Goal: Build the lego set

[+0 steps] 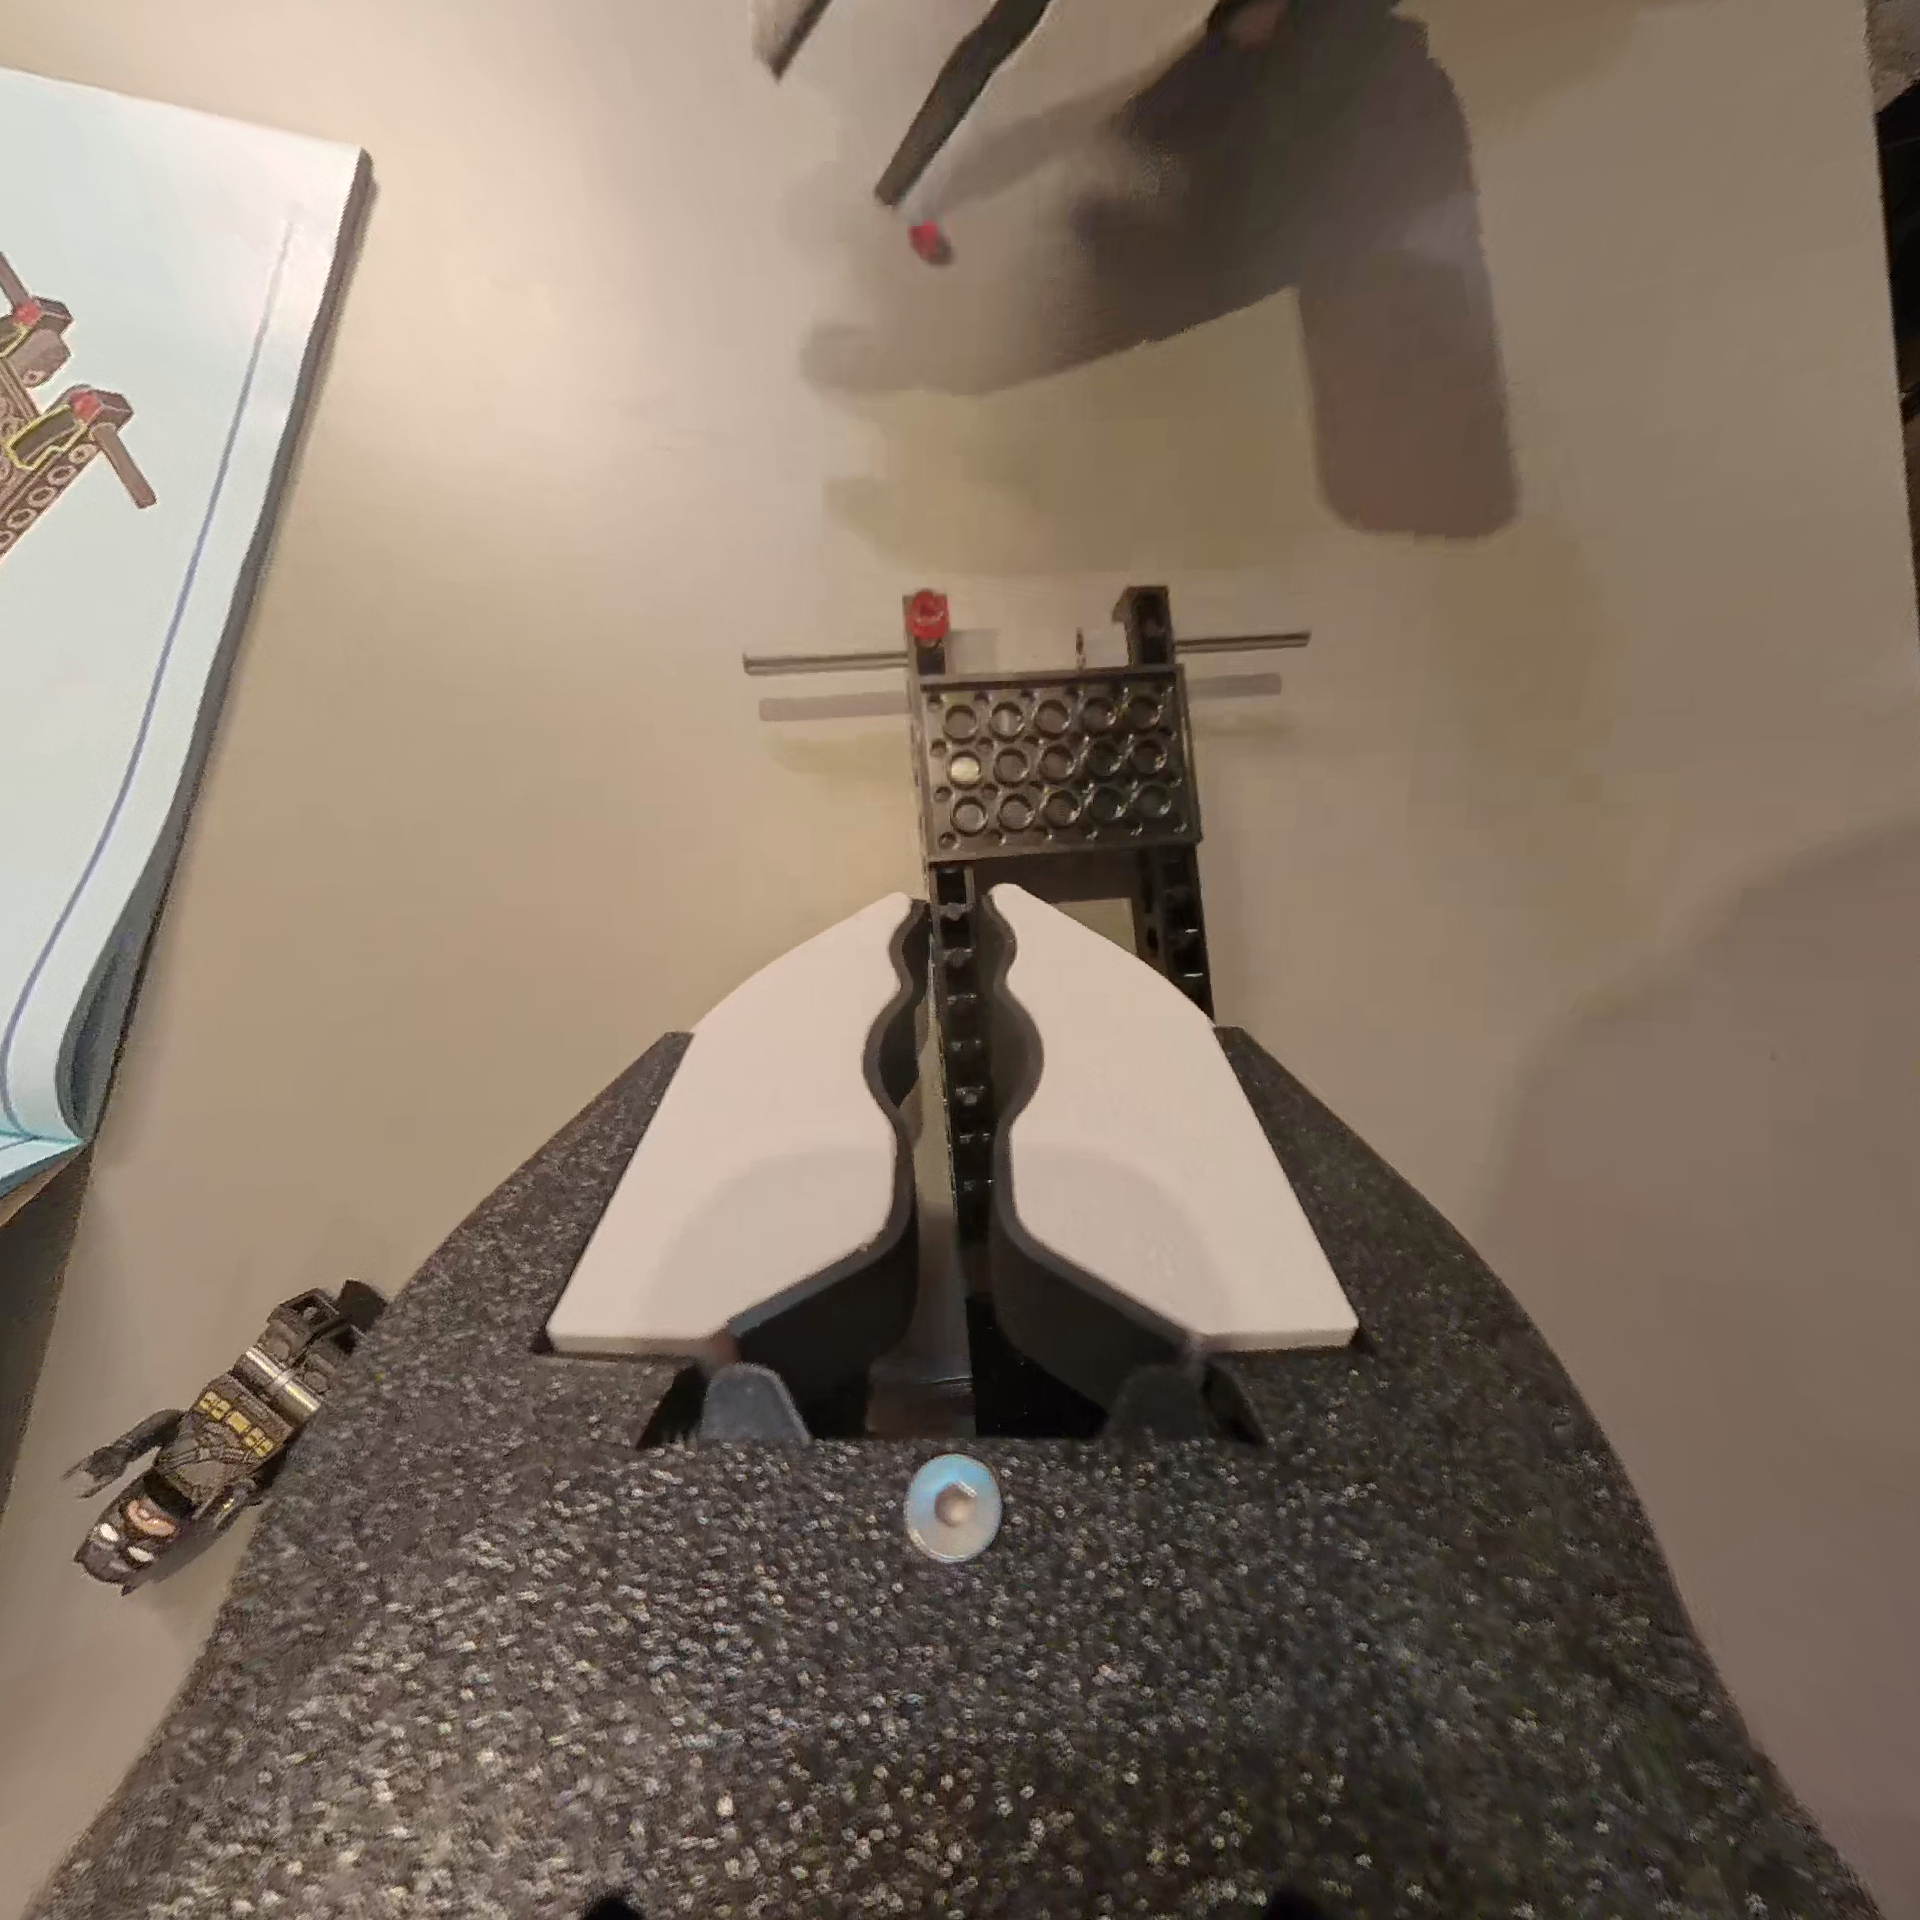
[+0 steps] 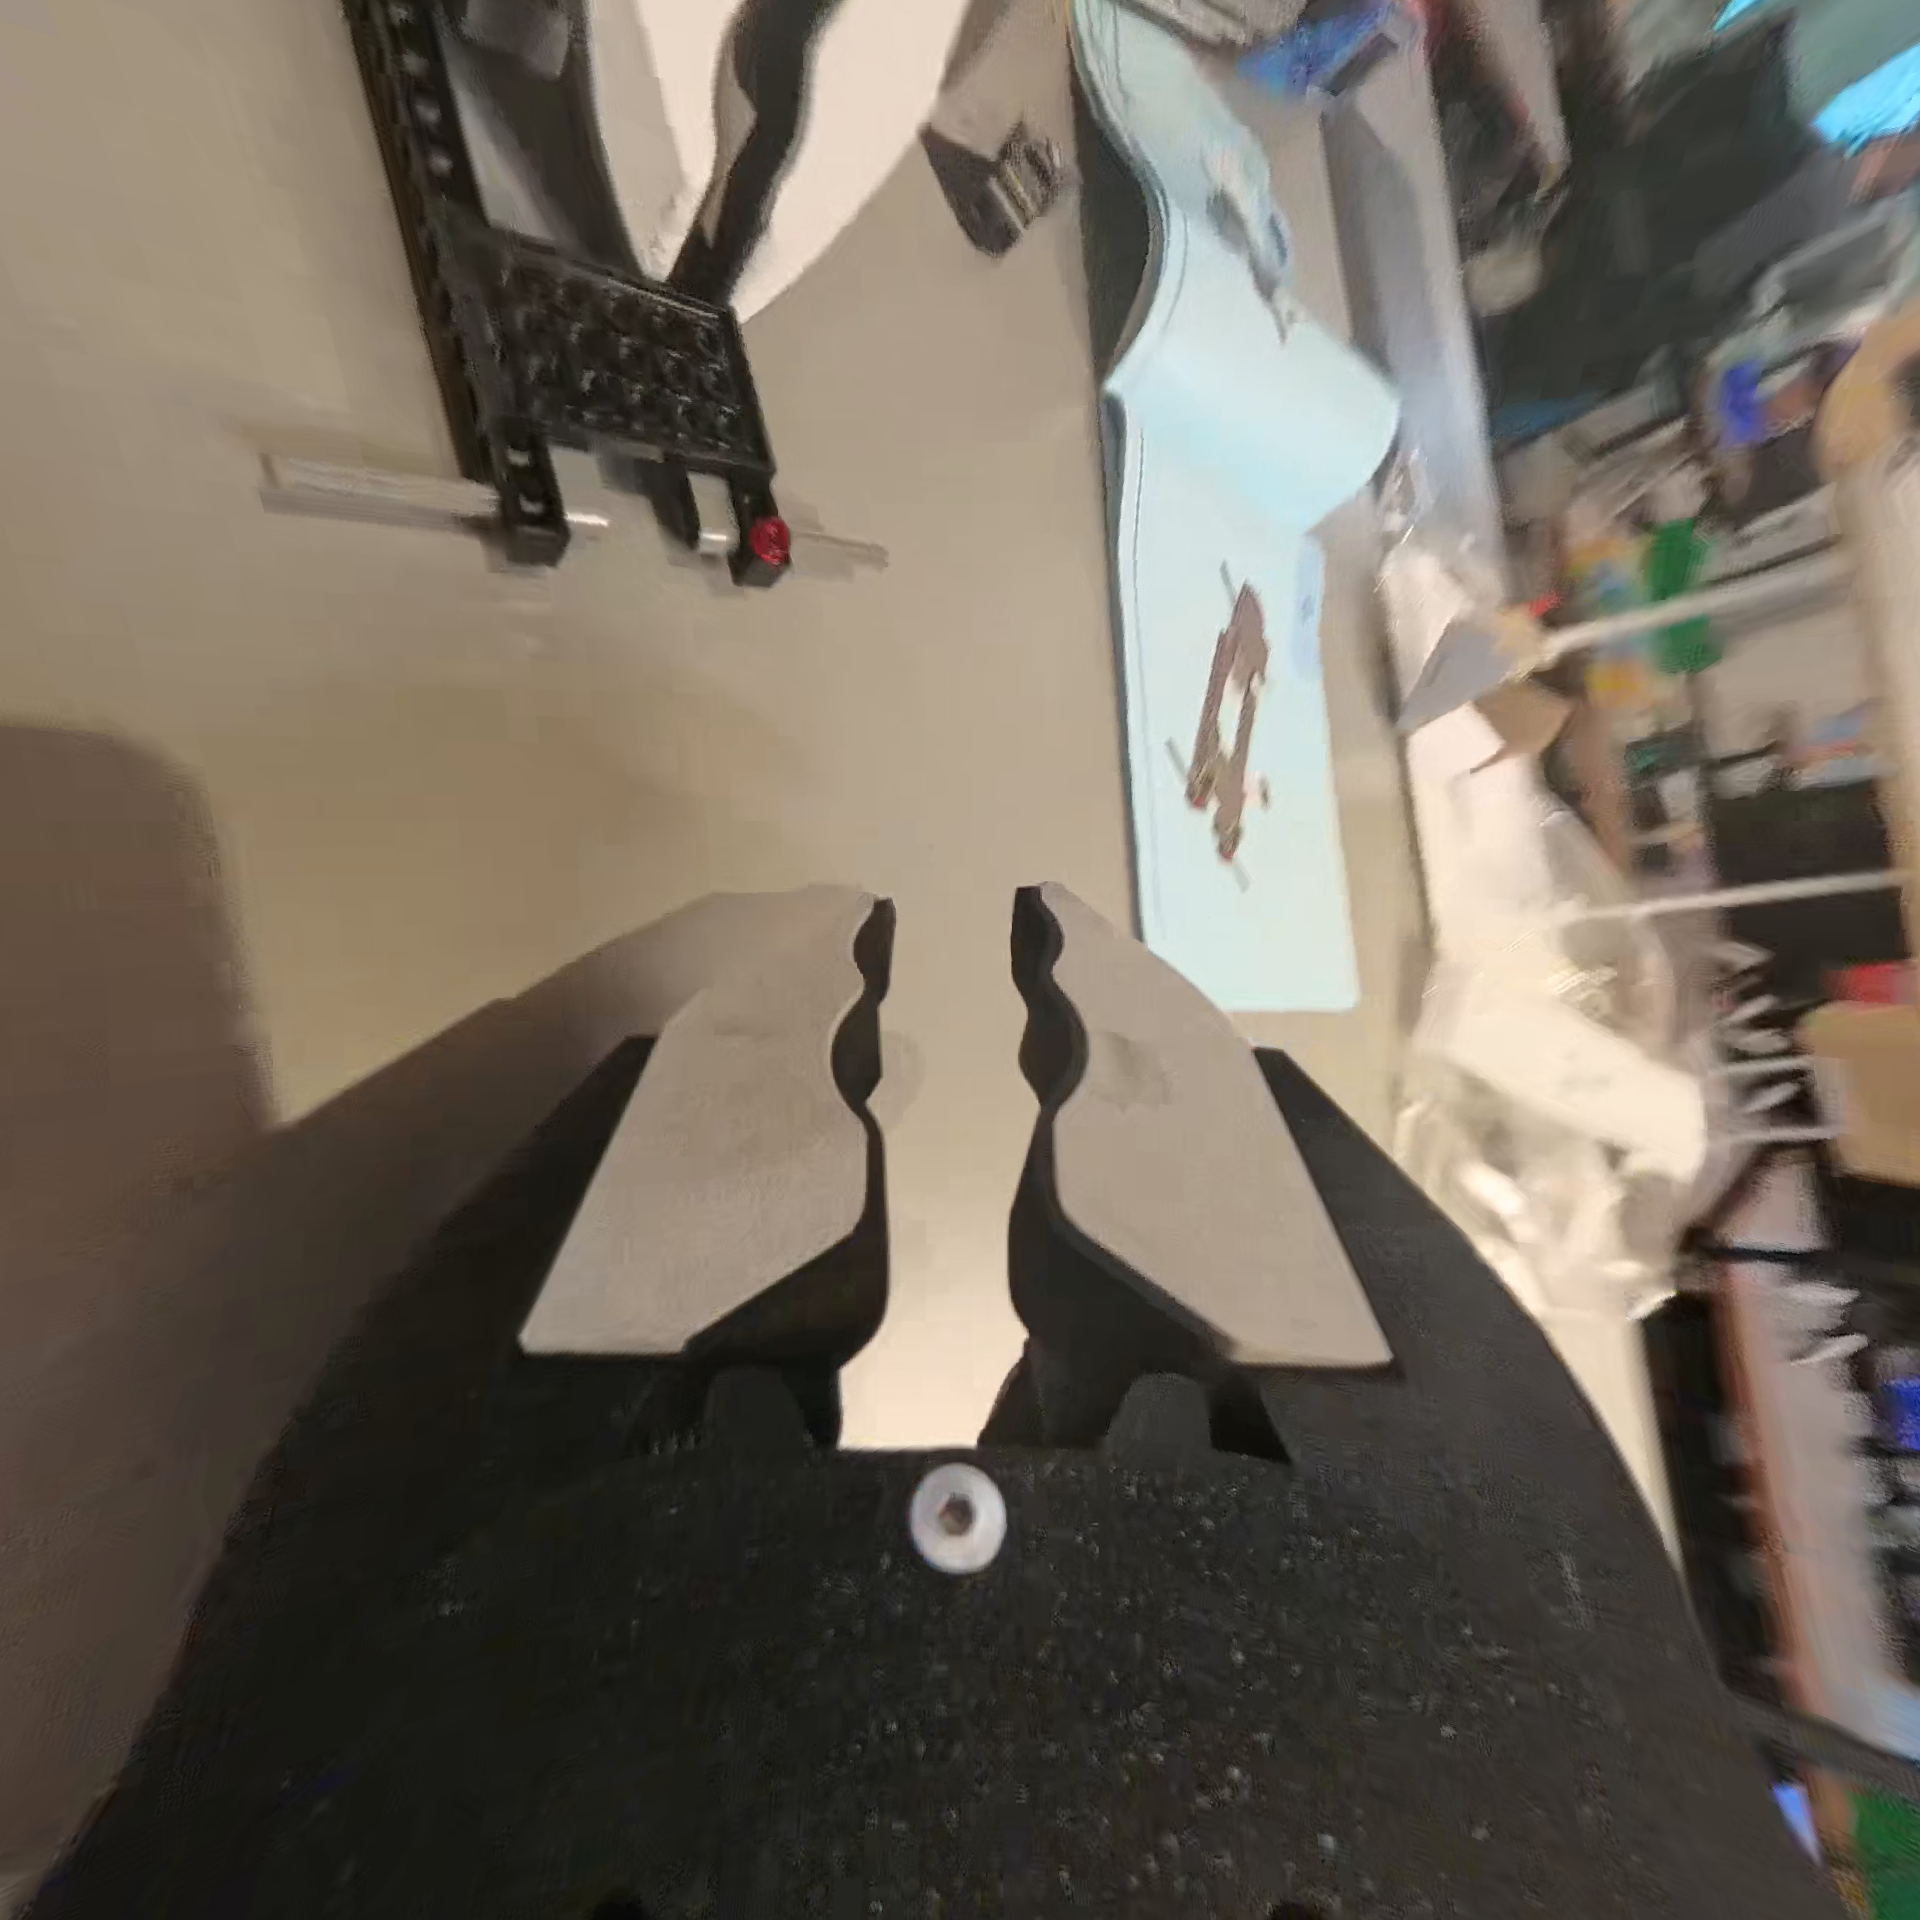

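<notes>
The left gripper (image 1: 954, 904) has its fingers closed on one long side beam (image 1: 961, 1039) of a black brick frame (image 1: 1055, 764), which runs out ahead of the fingertips over the table (image 1: 520, 831). The frame carries a studded plate, a grey axle (image 1: 831, 661) across its far end and one red pin (image 1: 925, 613) on the left post; the right post shows none. The right gripper (image 2: 954, 914) has its fingers apart with only bare table between them, well short of the frame. A second small red piece (image 1: 928, 241) sits by its fingertips; contact cannot be told through the blur. An open instruction booklet (image 1: 156, 520) lies left of the left fingers, a dark toy figure (image 1: 197, 1455) behind them. Nothing obstructs the frame.
</notes>
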The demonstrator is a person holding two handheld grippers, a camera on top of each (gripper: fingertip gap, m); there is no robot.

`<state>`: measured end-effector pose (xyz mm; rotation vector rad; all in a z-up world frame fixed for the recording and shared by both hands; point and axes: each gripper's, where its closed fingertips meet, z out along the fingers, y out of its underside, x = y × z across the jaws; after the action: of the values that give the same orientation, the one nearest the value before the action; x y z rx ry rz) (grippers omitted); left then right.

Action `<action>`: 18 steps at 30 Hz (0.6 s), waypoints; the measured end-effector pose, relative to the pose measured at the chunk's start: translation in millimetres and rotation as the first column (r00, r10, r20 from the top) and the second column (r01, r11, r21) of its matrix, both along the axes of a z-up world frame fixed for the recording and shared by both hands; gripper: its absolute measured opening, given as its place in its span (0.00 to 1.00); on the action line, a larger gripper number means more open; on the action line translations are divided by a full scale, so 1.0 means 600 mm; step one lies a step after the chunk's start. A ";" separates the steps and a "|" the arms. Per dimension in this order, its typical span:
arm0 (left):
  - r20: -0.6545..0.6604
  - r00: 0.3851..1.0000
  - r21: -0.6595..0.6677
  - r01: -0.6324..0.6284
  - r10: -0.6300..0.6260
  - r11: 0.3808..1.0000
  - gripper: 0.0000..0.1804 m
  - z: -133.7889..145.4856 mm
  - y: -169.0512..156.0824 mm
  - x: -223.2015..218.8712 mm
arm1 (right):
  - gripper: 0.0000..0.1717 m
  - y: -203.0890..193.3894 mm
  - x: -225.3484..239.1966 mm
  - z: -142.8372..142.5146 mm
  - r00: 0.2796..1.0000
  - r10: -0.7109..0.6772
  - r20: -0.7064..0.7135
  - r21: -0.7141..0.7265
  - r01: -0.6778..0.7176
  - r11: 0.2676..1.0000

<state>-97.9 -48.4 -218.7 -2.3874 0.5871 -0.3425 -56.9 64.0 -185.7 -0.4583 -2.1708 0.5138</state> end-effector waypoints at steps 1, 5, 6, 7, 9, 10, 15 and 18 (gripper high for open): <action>-0.007 1.000 0.004 -0.011 0.011 1.000 0.05 -0.001 0.002 -0.003 | 0.13 0.008 0.007 -0.002 0.998 -0.026 0.051 -0.056 0.029 0.998; -0.030 0.998 0.016 -0.047 0.048 0.999 0.10 0.000 0.007 -0.015 | 0.13 0.036 0.027 -0.008 0.971 -0.088 0.223 -0.237 0.141 0.961; -0.037 0.997 0.022 -0.060 0.061 0.998 0.11 0.002 0.008 -0.019 | 0.13 0.042 0.030 -0.010 0.961 -0.098 0.258 -0.259 0.167 0.951; -0.041 0.997 0.032 -0.071 0.072 0.997 0.12 0.006 0.010 -0.022 | 0.13 0.047 0.034 -0.013 0.952 -0.105 0.288 -0.280 0.189 0.941; -0.027 0.997 0.047 -0.069 0.070 0.997 0.13 0.015 0.008 -0.020 | 0.13 0.048 0.045 -0.022 0.930 -0.088 0.356 -0.326 0.212 0.921; -0.006 0.999 0.047 -0.050 0.050 0.998 0.13 0.021 0.005 -0.013 | 0.13 0.045 0.048 -0.024 0.926 -0.076 0.369 -0.346 0.213 0.914; 0.018 0.999 0.004 0.049 -0.049 0.999 0.09 0.033 -0.019 0.024 | 0.12 0.039 0.038 -0.038 0.927 -0.064 0.370 -0.370 0.211 0.905; -0.026 0.996 -0.053 0.082 -0.084 0.995 0.09 0.018 -0.028 0.037 | 0.09 0.034 0.034 -0.043 0.929 -0.049 0.366 -0.374 0.195 0.907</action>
<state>-75.4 -65.1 -208.0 -2.4259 0.6999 -0.3642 -36.3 84.3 -211.6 -0.9741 -2.3490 0.8741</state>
